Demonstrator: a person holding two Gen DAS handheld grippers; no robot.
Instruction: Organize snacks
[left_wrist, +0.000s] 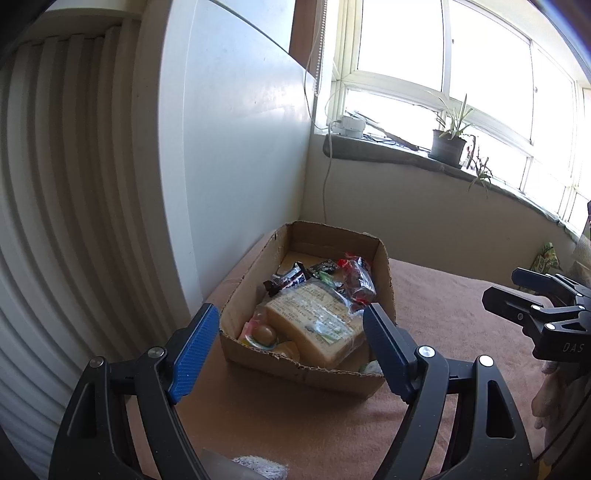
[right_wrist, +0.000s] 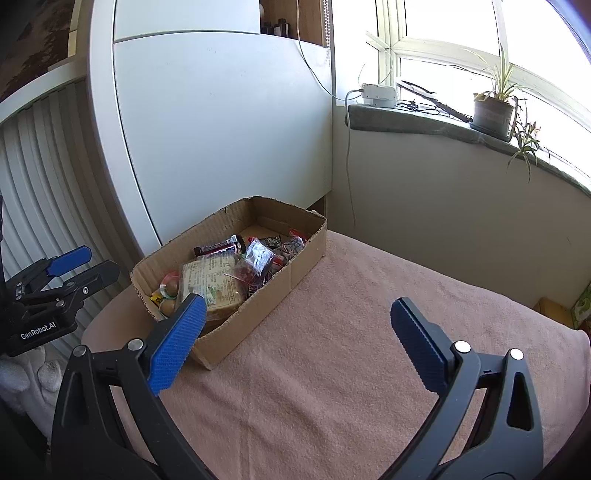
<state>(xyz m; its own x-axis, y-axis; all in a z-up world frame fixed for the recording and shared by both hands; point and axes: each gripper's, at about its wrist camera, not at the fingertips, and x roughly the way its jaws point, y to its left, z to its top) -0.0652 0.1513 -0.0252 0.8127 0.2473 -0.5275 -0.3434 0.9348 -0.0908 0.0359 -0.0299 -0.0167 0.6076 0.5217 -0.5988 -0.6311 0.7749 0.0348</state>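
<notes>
An open cardboard box (left_wrist: 243, 284) (right_wrist: 303, 254) stands on a table under a pink cloth (left_wrist: 436, 306) (right_wrist: 351, 350), against the white cabinet. It holds several snacks: a large tan wrapped block (left_wrist: 314, 325) (right_wrist: 212, 282), a dark chocolate bar (left_wrist: 288, 280) (right_wrist: 219, 246), a clear bag of red sweets (left_wrist: 358, 280) (right_wrist: 258, 262) and small round jelly cups (left_wrist: 260, 334) (right_wrist: 168, 291). My left gripper (left_wrist: 291, 347) is open and empty, just in front of the box's near wall. My right gripper (right_wrist: 299, 339) is open and empty, over the cloth to the right of the box.
A white cabinet (left_wrist: 229, 147) (right_wrist: 221, 122) rises behind the box. A windowsill with a potted plant (left_wrist: 448, 146) (right_wrist: 493, 112) and a white device (right_wrist: 378, 95) runs along the back. A green packet (left_wrist: 546, 260) lies at the far right edge.
</notes>
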